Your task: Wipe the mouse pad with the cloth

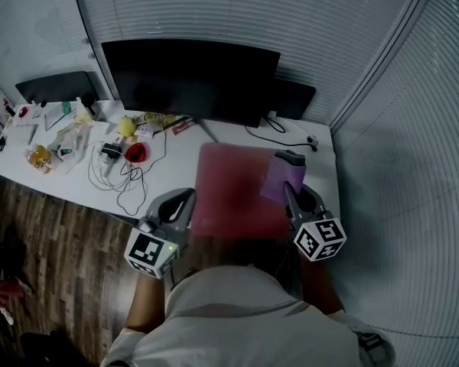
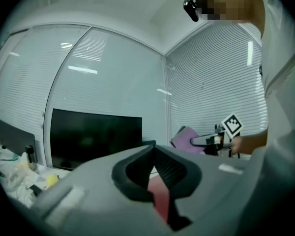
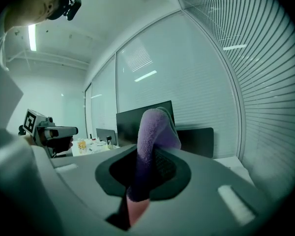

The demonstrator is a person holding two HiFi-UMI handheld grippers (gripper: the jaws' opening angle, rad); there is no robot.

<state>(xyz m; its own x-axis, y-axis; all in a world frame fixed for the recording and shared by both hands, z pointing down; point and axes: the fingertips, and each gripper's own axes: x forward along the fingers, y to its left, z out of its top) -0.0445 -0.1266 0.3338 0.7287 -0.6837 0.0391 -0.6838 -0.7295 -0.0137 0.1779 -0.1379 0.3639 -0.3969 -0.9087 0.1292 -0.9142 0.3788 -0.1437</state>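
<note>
A red mouse pad point(image 1: 233, 186) lies on the white desk point(image 1: 176, 163) in front of the black monitor point(image 1: 191, 79). My right gripper point(image 1: 291, 186) is shut on a purple cloth point(image 1: 283, 176) that hangs over the pad's right side; the cloth point(image 3: 152, 136) stands up between its jaws in the right gripper view. My left gripper point(image 1: 185, 199) is held at the pad's near left corner, jaws closed with nothing in them. The left gripper view shows a strip of the red pad point(image 2: 160, 195) below the jaws and the right gripper with the cloth point(image 2: 187, 137) beyond.
Cables point(image 1: 126, 178), a red object point(image 1: 136, 153), yellow items point(image 1: 126, 125) and clutter point(image 1: 53, 140) cover the desk's left part. A cable and adapter point(image 1: 291, 136) lie behind the pad. Glass walls with blinds point(image 1: 398, 98) close in the back and right. Wood floor point(image 1: 53, 235) is at left.
</note>
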